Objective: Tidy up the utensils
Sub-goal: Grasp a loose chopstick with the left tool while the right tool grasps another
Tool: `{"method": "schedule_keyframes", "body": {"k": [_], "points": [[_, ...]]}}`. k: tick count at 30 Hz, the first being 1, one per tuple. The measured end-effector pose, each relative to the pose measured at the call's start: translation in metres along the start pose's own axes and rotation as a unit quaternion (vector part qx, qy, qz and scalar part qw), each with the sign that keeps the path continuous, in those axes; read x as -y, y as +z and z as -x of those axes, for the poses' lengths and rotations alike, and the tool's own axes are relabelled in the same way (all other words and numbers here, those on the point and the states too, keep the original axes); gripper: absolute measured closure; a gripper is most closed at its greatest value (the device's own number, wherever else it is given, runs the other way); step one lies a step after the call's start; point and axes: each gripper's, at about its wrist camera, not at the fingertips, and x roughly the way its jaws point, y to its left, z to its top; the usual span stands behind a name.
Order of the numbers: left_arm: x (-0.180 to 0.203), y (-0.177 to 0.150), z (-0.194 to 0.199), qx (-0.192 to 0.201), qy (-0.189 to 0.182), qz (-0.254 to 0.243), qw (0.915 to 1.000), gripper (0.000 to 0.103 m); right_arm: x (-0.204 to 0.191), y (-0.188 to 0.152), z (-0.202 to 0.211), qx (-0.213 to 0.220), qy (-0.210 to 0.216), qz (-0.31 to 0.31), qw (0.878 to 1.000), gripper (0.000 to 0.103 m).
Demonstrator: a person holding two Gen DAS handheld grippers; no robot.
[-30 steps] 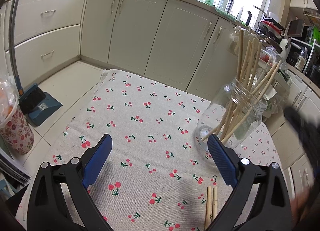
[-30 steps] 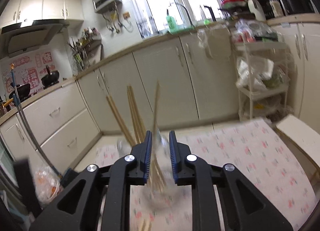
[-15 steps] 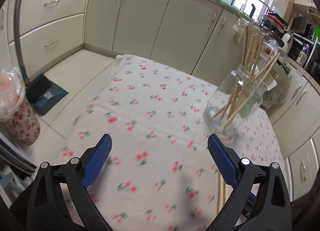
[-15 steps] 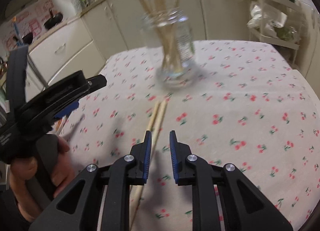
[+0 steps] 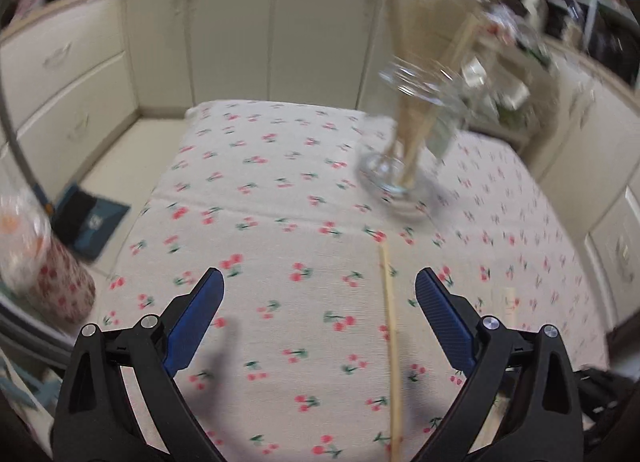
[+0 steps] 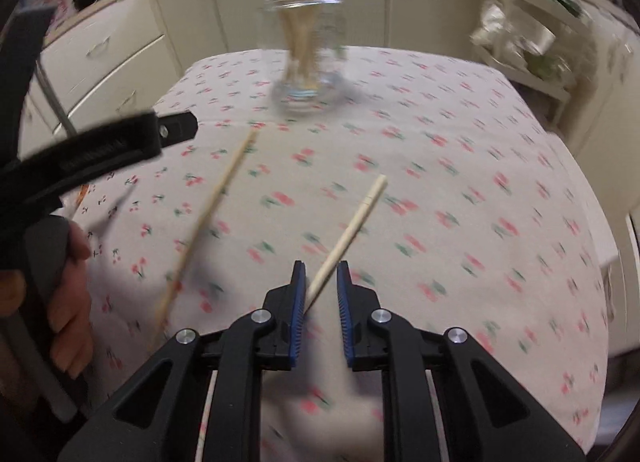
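Note:
A glass jar point(image 5: 416, 129) holding several wooden chopsticks stands at the far side of the cherry-print tablecloth point(image 5: 280, 189). My left gripper point(image 5: 320, 282) is wide open above the cloth, and one loose chopstick point(image 5: 390, 334) lies between its fingers, nearer the right one. In the right wrist view the jar point(image 6: 304, 41) is blurred. A second chopstick point(image 6: 352, 225) runs into my right gripper point(image 6: 321, 268), whose narrow jaws are closing; it touches the left pad only. The other chopstick point(image 6: 208, 217) lies to the left.
A hand point(image 6: 68, 302) holds the left gripper at the left edge of the right wrist view. Cream cabinets point(image 5: 232, 33) ring the table. A blue dustpan point(image 5: 88, 221) and a floral container point(image 5: 48, 274) stand on the floor at left. A cluttered shelf cart point(image 6: 532, 41) stands at right.
My right gripper swung down from the jar to the cloth and came over one loose chopstick. The two chopsticks that lay side by side now lie apart. My left gripper shifted and rolled.

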Motion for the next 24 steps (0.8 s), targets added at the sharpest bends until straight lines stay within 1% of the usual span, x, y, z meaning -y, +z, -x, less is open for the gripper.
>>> {"method": "schedule_keyframes", "body": {"k": [3,6,9,11,12,13,14,15,17,18,20,22,24], "points": [[0.021,0.003,-0.01,-0.01,0.009,-0.033,0.9994,0.011,0.02,-0.006,0.006,0.001,0.008,-0.024,1.0,0.089],[0.034,0.006,-0.02,-0.024,0.018,-0.048,0.9984,0.013,0.029,-0.006,0.007,0.005,0.027,-0.045,0.999,0.086],[0.038,0.009,-0.029,-0.04,0.021,-0.051,0.9977,0.021,0.033,-0.006,0.007,0.013,0.041,-0.056,0.997,0.084],[0.037,0.009,-0.035,-0.05,0.018,-0.048,0.9974,0.032,0.034,-0.002,0.005,0.016,0.042,-0.061,0.997,0.081],[0.037,0.008,-0.038,-0.055,0.015,-0.047,0.9972,0.036,0.034,0.0,0.003,0.017,0.042,-0.063,0.997,0.079],[0.036,0.007,-0.042,-0.058,0.013,-0.048,0.9971,0.044,0.034,0.003,0.002,0.018,0.04,-0.065,0.997,0.078],[0.037,0.005,-0.04,-0.051,0.016,-0.052,0.9972,0.05,0.034,0.006,0.0,0.02,0.038,-0.066,0.997,0.078],[0.038,0.004,-0.039,-0.048,0.012,-0.055,0.9973,0.052,0.035,0.008,-0.002,0.02,0.036,-0.065,0.997,0.076],[0.036,0.003,-0.037,-0.047,0.006,-0.053,0.9975,0.071,0.03,0.014,-0.007,0.024,0.028,-0.055,0.998,0.074],[0.033,0.003,-0.034,-0.047,0.004,-0.049,0.9977,0.076,0.028,0.016,-0.009,0.024,0.025,-0.048,0.998,0.074],[0.026,0.001,-0.032,-0.05,-0.005,-0.039,0.998,0.088,0.018,0.021,-0.014,0.019,0.025,-0.021,0.999,0.074],[0.015,-0.002,-0.027,-0.056,-0.019,-0.023,0.998,0.091,0.012,0.023,-0.015,0.012,0.031,-0.001,0.999,0.075],[0.007,-0.004,-0.023,-0.064,-0.038,-0.016,0.9971,0.091,0.011,0.023,-0.014,0.01,0.036,-0.001,0.999,0.076]]}}
